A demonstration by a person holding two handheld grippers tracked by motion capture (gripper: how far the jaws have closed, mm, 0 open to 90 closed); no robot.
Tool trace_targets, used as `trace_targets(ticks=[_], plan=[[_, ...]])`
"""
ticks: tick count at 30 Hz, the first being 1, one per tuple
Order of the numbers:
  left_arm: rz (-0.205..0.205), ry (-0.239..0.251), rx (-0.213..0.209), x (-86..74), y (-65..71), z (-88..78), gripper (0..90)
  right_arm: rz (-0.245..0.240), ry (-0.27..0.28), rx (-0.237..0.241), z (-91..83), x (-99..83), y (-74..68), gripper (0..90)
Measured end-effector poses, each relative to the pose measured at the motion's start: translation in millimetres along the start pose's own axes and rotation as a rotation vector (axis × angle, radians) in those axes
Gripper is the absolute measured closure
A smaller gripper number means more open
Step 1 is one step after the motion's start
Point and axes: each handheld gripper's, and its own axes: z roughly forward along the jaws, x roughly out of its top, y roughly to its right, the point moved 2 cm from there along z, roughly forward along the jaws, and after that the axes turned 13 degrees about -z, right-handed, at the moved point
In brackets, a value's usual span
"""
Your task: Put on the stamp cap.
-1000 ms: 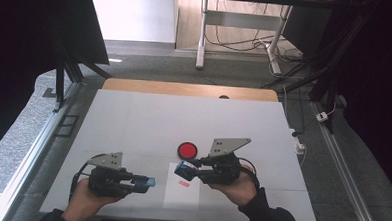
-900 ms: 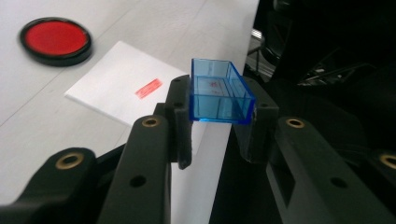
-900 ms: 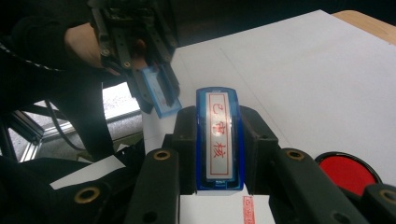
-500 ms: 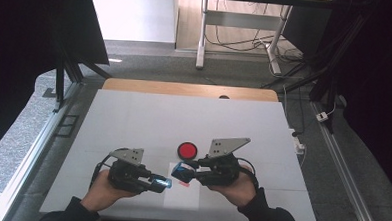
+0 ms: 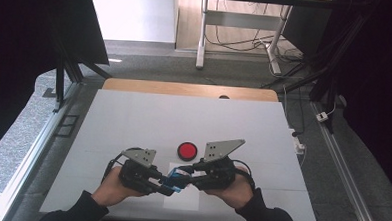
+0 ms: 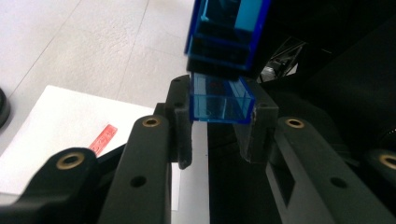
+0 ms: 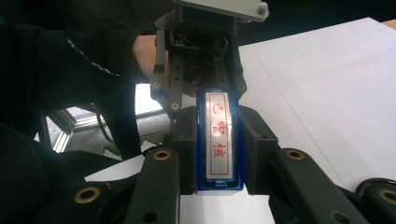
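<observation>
The blue stamp body [image 7: 219, 140], bearing a red-lettered label, is clamped between the jaws of the right hand-held gripper [image 5: 188, 176], above a white paper sheet [image 5: 182, 200] on the bench [image 5: 133, 118]. The left hand-held gripper [image 5: 166, 185] is closed on the clear blue cap [image 6: 220, 100], which is empty and just beside the stamp's end. A red round pad [image 5: 187, 150] lies nearby.

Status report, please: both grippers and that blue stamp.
Left gripper shut on blue cap. Right gripper shut on blue stamp. Nothing between them.
</observation>
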Motion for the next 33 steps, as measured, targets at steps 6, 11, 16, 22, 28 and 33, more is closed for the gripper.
trace_targets(ticks=[6,11,16,22,28,33], plan=[[0.033,0.001,-0.003,1.2,1.4,0.6,68.8,-0.009,-0.005,0.025,2.9,1.0,-2.1,71.0],[0.069,0.005,-0.004,1.3,3.7,0.5,68.9,-0.015,-0.013,0.041,5.2,1.1,-3.9,71.1],[0.087,0.024,-0.006,1.6,4.8,-2.1,69.2,-0.004,0.015,0.044,4.9,0.8,-3.1,71.1],[0.091,0.07,-0.027,2.7,5.9,-6.1,69.3,0.026,0.078,0.053,2.6,-0.1,-0.9,71.1],[0.083,0.063,-0.015,2.0,4.4,-3.4,68.6,0.009,0.055,0.044,3.1,-0.4,-1.5,71.1],[0.065,0.073,0.004,1.6,3.4,-2.3,63.4,-0.005,0.027,0.021,4.4,-0.5,-2.1,71.0]])
